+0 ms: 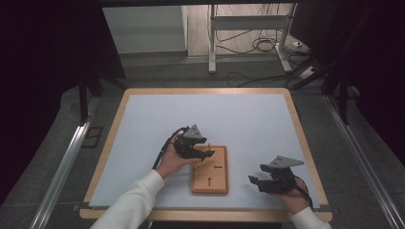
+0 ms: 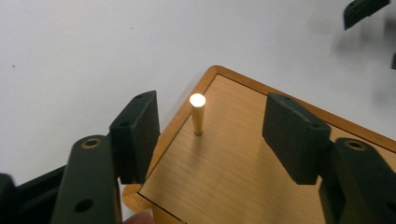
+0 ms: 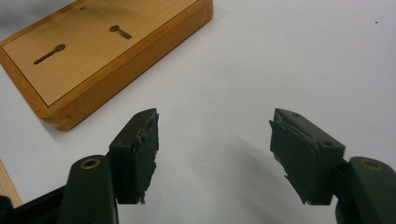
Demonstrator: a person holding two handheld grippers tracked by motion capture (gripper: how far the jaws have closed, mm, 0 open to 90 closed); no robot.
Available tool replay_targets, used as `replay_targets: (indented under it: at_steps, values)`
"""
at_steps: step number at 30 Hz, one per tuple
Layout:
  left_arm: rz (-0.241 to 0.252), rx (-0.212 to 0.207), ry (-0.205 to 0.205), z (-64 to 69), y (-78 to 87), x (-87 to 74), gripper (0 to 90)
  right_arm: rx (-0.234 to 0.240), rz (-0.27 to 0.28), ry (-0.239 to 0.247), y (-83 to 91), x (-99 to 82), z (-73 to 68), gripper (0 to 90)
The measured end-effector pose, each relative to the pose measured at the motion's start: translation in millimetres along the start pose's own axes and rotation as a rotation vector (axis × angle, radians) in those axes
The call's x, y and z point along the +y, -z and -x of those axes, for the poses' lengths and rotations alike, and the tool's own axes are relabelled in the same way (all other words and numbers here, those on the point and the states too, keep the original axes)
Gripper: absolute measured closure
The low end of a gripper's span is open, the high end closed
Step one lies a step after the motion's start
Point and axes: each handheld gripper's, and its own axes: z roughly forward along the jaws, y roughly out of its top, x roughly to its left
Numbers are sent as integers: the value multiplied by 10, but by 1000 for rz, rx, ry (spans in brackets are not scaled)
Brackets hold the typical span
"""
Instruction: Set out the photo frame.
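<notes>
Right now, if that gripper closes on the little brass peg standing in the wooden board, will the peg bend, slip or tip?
The peg looks like solid metal, so probably stiff. Its shiny, smooth shaft may slip between the pads. It stands upright in the wooden board, apparently seated in a hole, so tipping seems unlikely; a straight pull should probably lift it.

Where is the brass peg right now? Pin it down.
The brass peg stands upright in the wooden board near one corner, between the left gripper's open jaws and touching neither; high view: board's far left corner.
</notes>
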Motion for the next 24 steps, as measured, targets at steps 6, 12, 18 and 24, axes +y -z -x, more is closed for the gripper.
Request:
replay_targets:
  at_steps: [6, 12, 18, 24]
  values:
    - [-11, -11, 1, -37, -92, -37, 485, -7, 3, 1, 0, -1, 2, 323]
    - [7, -17, 15, -97, -127, -52, 598, -7, 1, 5, -5, 0, -4, 323]
    - [8, -35, 30, -122, -166, -50, 746, -7, -2, 3, -12, -2, -6, 323]
    - [13, -62, 33, -124, -172, -60, 827, -8, -10, 5, -22, -8, -2, 323]
